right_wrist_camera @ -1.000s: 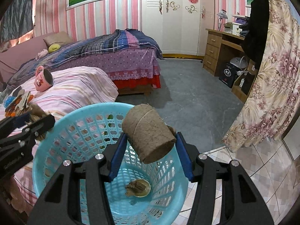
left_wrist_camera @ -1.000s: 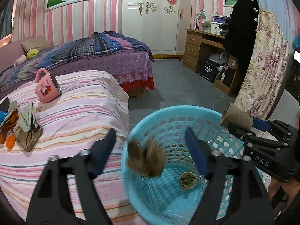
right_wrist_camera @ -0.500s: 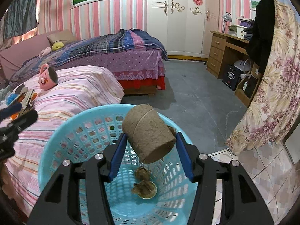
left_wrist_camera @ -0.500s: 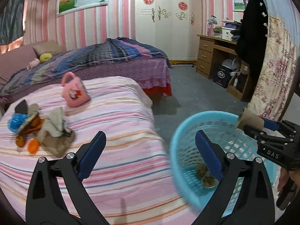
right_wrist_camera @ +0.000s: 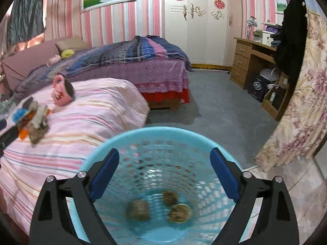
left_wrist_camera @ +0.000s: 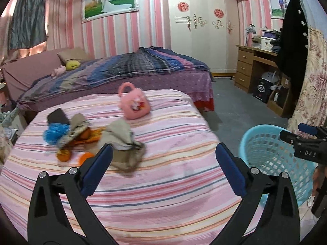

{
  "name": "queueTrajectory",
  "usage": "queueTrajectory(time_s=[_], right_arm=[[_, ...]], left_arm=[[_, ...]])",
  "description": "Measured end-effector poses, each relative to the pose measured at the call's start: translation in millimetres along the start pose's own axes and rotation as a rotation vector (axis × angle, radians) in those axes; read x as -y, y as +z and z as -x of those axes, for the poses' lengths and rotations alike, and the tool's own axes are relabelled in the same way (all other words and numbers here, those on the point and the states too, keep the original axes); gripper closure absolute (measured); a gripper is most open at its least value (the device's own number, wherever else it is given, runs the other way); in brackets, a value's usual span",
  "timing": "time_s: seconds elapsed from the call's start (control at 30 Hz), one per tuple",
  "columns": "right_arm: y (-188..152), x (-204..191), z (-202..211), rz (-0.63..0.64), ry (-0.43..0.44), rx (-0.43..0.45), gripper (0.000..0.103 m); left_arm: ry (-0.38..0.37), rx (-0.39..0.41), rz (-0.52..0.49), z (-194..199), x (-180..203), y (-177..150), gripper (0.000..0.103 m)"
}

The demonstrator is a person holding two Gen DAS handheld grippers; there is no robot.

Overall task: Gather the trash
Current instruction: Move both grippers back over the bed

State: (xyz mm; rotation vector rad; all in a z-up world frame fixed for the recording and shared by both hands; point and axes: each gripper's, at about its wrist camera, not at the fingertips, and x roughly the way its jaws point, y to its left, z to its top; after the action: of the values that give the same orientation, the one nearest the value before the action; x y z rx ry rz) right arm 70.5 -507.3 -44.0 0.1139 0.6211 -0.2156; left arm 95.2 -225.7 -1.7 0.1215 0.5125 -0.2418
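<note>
Cardboard roll (right_wrist_camera: 137,209) now inside basket (right_wrist_camera: 122,140).

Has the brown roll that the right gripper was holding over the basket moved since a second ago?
Yes. The right gripper has just been opening and is empty; the brown roll has dropped from rim height to the bottom of the blue basket.

place: home bedroom | evidence: quilted bed (left_wrist_camera: 126,71), pillow (left_wrist_camera: 71,54), white wardrobe (left_wrist_camera: 204,26), wooden desk (left_wrist_camera: 251,61), framed wedding picture (left_wrist_camera: 109,2), pink striped wallpaper (left_wrist_camera: 116,32)

Three scraps (right_wrist_camera: 137,209) lie in the basket (right_wrist_camera: 155,131), right of the bed (left_wrist_camera: 163,183) bearing a mug (left_wrist_camera: 133,104).
</note>
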Motion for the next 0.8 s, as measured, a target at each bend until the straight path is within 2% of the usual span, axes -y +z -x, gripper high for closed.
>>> queueTrajectory(time_s=[0.33,0.63,0.8], right_arm=[[13,-70,-9,0.078,0.031,0.007,0.014],[21,-147,-18,0.185,0.076,0.011,0.014],[25,-174,-21,0.214,0.087,0.012,0.014]], left_arm=[[0.087,-0.012,0.055,3,-79,-5,0.006],[0.169,-0.002,0.049,-8,-139,1,0.006],[0.175,-0.022,0.080,-12,-171,0,0.006]])
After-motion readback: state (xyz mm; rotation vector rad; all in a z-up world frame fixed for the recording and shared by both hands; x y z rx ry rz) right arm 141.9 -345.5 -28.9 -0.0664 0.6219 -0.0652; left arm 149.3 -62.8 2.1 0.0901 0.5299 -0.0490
